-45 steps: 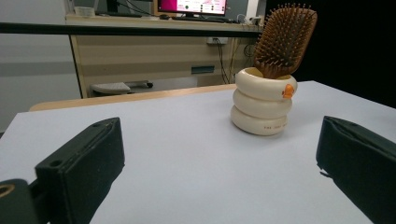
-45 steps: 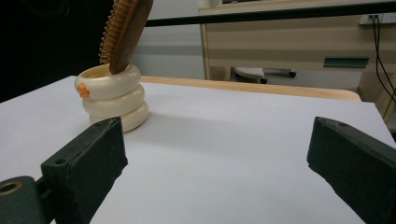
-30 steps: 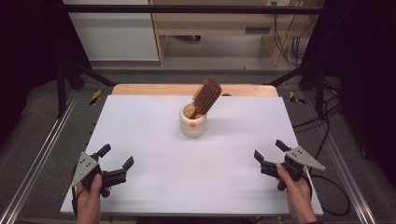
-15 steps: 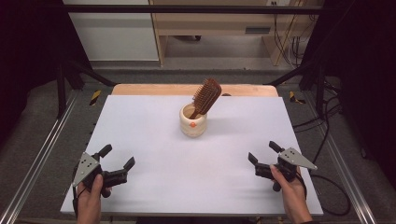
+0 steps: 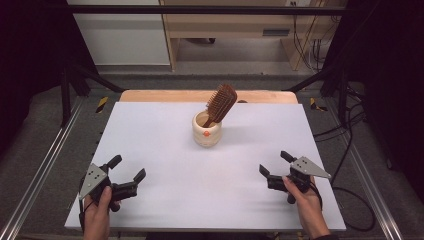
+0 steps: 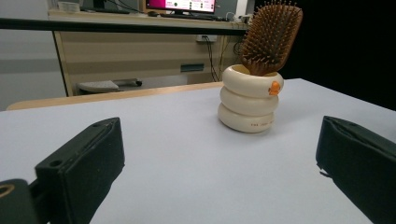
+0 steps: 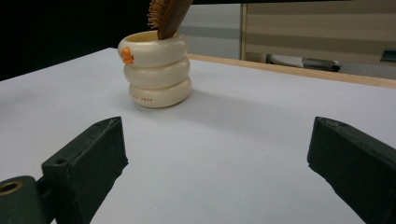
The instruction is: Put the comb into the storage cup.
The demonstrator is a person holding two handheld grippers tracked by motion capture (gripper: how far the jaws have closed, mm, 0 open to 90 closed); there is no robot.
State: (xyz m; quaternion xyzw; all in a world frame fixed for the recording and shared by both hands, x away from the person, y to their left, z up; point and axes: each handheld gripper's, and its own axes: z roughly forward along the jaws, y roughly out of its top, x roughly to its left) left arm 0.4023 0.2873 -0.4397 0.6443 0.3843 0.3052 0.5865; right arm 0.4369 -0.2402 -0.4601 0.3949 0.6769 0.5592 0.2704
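A cream ribbed cup point(image 5: 207, 131) point(image 6: 250, 99) point(image 7: 156, 70) with a small orange mark stands upright on the white table point(image 5: 165, 150), near its far middle. A brown wooden hairbrush point(image 5: 220, 104) point(image 6: 271, 36) point(image 7: 168, 12) leans in it, bristle head up and tilted right. My left gripper point(image 5: 127, 171) point(image 6: 219, 172) rests open at the near left, held by a hand, with nothing between its jaws. At the near right my right gripper point(image 5: 276, 164) point(image 7: 219, 168) is open and empty too, pointing toward the cup from well short of it.
A wooden strip point(image 5: 150, 95) borders the table's far edge. Metal rails point(image 5: 40, 170) run along both sides, and cables point(image 5: 350, 195) trail at the right. Beyond the table stand a wooden desk point(image 5: 240, 30) and a white cabinet point(image 5: 120, 35).
My right gripper has moved left and slightly forward across the table, toward the cup. The left gripper, cup and hairbrush have stayed put.
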